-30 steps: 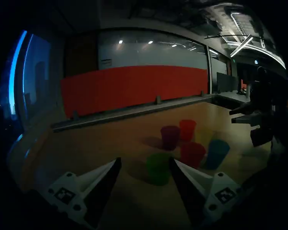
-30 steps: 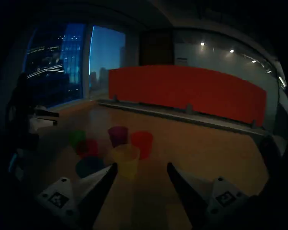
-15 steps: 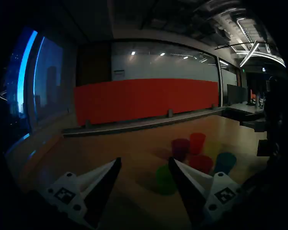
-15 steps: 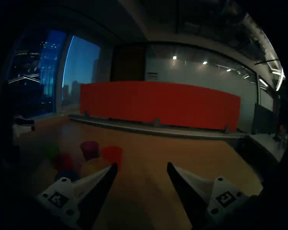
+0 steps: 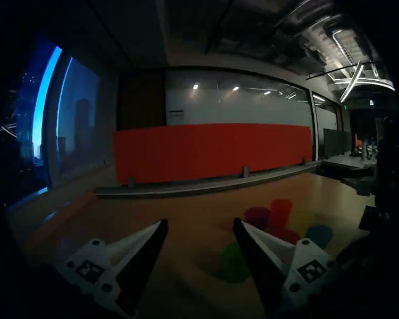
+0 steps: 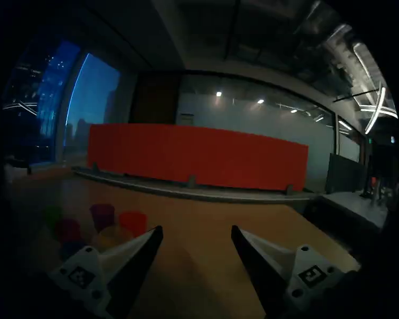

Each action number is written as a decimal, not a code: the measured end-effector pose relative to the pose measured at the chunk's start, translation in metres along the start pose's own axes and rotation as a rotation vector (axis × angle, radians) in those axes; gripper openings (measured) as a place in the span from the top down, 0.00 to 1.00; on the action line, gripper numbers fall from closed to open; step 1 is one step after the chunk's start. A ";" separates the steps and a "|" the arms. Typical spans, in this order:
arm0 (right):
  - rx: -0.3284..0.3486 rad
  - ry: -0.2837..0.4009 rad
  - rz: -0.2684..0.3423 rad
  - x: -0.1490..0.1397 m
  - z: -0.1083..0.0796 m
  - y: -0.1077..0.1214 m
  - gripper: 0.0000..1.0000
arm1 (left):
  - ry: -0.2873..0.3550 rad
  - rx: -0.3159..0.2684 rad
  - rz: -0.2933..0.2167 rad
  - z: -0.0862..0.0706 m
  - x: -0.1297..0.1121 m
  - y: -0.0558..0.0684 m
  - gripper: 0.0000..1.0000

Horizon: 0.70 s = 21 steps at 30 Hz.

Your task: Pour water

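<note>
Left gripper (image 5: 200, 221) spread wide, nothing held, green cup (image 5: 232, 261) just ahead. Right gripper (image 6: 196, 228) gapes too, red cup (image 6: 132, 221) near one finger.

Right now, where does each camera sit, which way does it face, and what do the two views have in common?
Left gripper view: rides on the left gripper, looking along its open, empty fingers across the wooden table toward the red partition; coloured cups sit low right.
Right gripper view: rides on the right gripper, fingers open and empty, facing the same partition; the cups sit low left.
Shared: table, partition and cups.
</note>
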State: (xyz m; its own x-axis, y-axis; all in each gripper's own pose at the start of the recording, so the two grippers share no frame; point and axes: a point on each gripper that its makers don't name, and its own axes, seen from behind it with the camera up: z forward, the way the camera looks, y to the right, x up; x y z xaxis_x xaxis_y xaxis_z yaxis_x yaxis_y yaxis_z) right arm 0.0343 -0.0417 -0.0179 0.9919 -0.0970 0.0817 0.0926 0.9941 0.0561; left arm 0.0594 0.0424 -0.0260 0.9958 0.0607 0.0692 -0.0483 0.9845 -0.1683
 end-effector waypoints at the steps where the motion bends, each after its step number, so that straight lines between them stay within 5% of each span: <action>1: -0.009 0.004 0.008 0.001 0.000 0.001 0.01 | 0.006 0.008 -0.004 0.000 0.002 -0.001 0.09; 9: -0.075 0.017 0.022 0.006 -0.005 0.013 0.01 | 0.048 0.057 -0.034 -0.003 0.012 -0.010 0.09; 21: -0.122 0.028 0.013 0.014 -0.012 0.025 0.01 | 0.106 0.126 0.010 -0.004 0.021 -0.019 0.09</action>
State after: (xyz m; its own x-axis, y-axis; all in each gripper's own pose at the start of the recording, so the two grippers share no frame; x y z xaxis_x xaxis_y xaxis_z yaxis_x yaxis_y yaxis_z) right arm 0.0515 -0.0177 -0.0275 0.9950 -0.0846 0.0538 0.0881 0.9939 -0.0664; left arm 0.0813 0.0242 -0.0255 0.9975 0.0600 -0.0372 -0.0616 0.9972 -0.0436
